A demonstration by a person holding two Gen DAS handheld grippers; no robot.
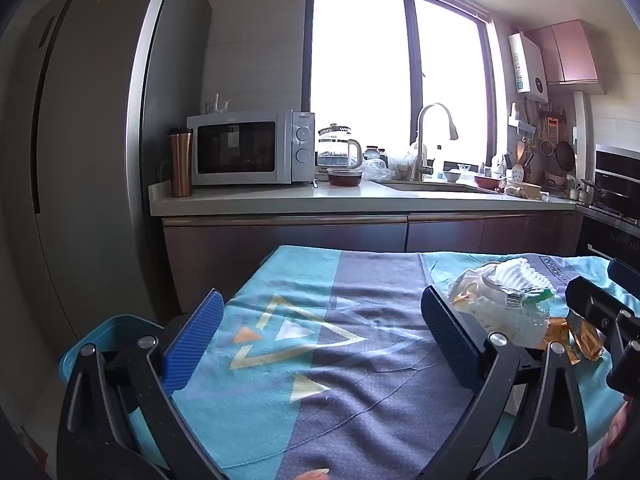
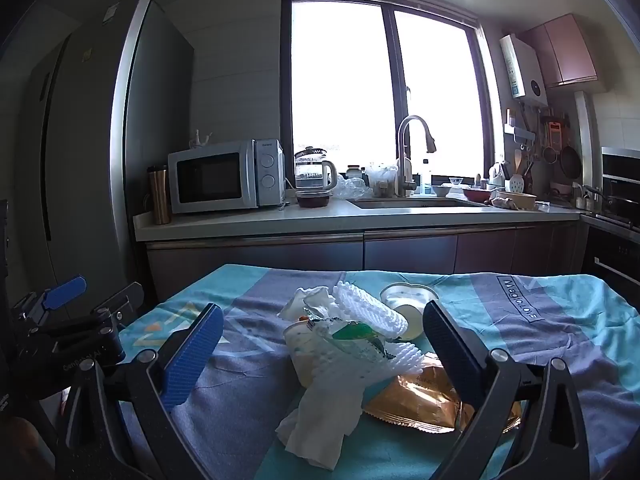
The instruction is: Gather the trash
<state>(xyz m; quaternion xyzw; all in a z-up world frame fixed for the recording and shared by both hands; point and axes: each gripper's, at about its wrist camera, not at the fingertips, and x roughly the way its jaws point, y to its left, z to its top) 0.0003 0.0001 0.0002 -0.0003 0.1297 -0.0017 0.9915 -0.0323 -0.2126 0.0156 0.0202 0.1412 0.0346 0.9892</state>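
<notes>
A pile of trash point(image 2: 348, 344) lies on a teal and grey tablecloth point(image 2: 560, 332): white foam fruit netting point(image 2: 372, 308), a crumpled tissue point(image 2: 320, 412), a gold foil wrapper point(image 2: 420, 400), a paper cup point(image 2: 304, 344) and a white lid point(image 2: 408, 294). My right gripper point(image 2: 320, 344) is open, its blue fingers either side of the pile, low over the cloth. My left gripper point(image 1: 320, 344) is open and empty over bare cloth, left of the pile point(image 1: 504, 300). The right gripper shows at the right edge of the left wrist view point(image 1: 600, 312).
A blue bin rim point(image 1: 104, 332) shows at the table's left edge. Behind the table stands a kitchen counter point(image 2: 320, 220) with a microwave point(image 2: 224, 176), a kettle point(image 2: 314, 172), a sink and faucet point(image 2: 412, 152). A tall fridge point(image 2: 92, 140) stands on the left.
</notes>
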